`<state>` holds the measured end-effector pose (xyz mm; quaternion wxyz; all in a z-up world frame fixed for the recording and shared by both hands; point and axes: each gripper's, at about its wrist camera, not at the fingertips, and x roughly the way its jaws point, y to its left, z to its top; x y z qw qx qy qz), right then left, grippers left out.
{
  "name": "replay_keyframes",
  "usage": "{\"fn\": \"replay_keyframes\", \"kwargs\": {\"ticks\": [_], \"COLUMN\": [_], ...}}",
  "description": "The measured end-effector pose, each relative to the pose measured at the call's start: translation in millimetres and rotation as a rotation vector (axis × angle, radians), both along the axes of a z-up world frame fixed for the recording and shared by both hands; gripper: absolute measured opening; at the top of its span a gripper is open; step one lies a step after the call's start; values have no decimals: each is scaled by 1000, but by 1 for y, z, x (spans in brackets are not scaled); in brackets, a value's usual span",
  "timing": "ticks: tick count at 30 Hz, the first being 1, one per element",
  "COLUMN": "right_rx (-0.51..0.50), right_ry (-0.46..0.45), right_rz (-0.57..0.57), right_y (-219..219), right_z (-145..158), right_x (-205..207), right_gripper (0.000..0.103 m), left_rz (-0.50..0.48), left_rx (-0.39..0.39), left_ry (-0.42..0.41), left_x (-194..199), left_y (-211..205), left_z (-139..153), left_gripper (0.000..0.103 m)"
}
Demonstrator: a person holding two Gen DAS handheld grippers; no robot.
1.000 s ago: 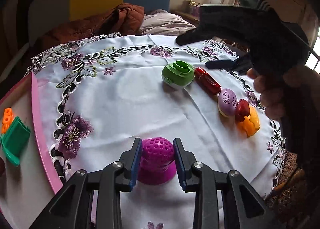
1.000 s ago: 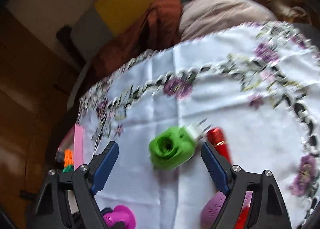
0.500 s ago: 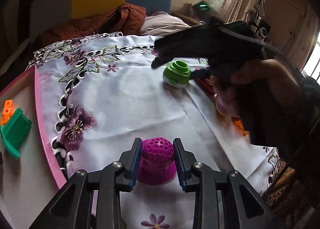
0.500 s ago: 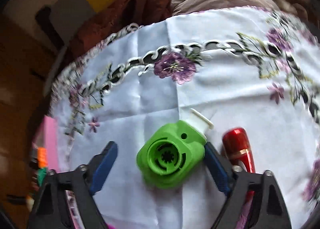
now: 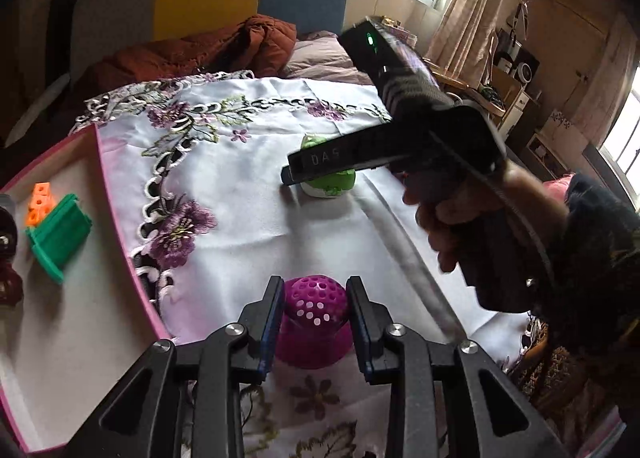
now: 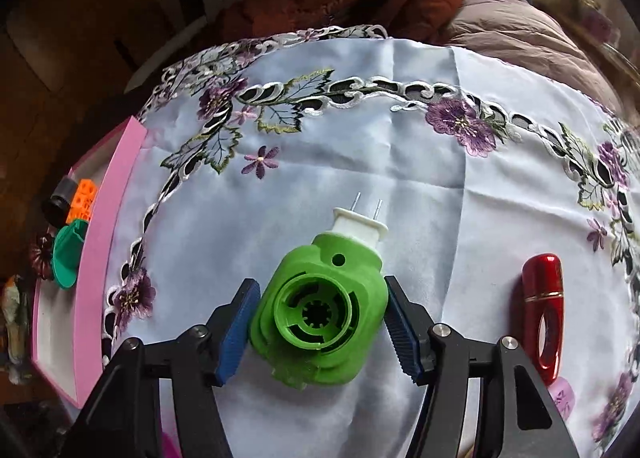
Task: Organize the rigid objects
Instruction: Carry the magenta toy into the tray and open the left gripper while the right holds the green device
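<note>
My left gripper [image 5: 315,286] is shut on a magenta perforated dome [image 5: 314,310], its blue pads pressing both sides, just above the white embroidered cloth. A green plug-in device [image 6: 320,310] with a white two-pin plug lies on the cloth. Around it sits my right gripper [image 6: 320,286], pointing steeply down with both pads against the green body. In the left wrist view the right gripper [image 5: 288,178] covers most of the green device [image 5: 332,182], and a person's hand [image 5: 452,218] holds its handle.
A pink-rimmed tray [image 5: 120,242] at the left holds an orange block [image 5: 40,204], a green plastic piece [image 5: 60,234] and dark items. A red glossy case [image 6: 544,306] and a purple egg-shaped thing [image 6: 562,398] lie right of the green device. A bed with clothes stands behind the table.
My right gripper came down over the green device, rolled, and its jaws narrowed onto it. My left gripper carried the magenta dome a little toward the pink tray.
</note>
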<state>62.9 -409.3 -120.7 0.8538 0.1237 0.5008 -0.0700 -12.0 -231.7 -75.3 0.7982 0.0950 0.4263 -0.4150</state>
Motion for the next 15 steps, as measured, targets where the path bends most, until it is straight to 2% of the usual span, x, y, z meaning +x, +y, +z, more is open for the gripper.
{"fn": "replay_keyframes", "kwargs": {"ticks": [4, 15], "right_rx": [-59, -98], "right_ry": [-9, -31], "right_rz": [22, 43], "right_y": [9, 12], "right_z": [-3, -6], "right_x": [-2, -3], "right_gripper": [63, 63], "left_rz": [24, 76], "left_rx": [-6, -7], "left_ry": [-18, -58], "left_x": [-1, -9], "left_y": [8, 27], "left_z": [8, 26], "left_gripper": [31, 31]}}
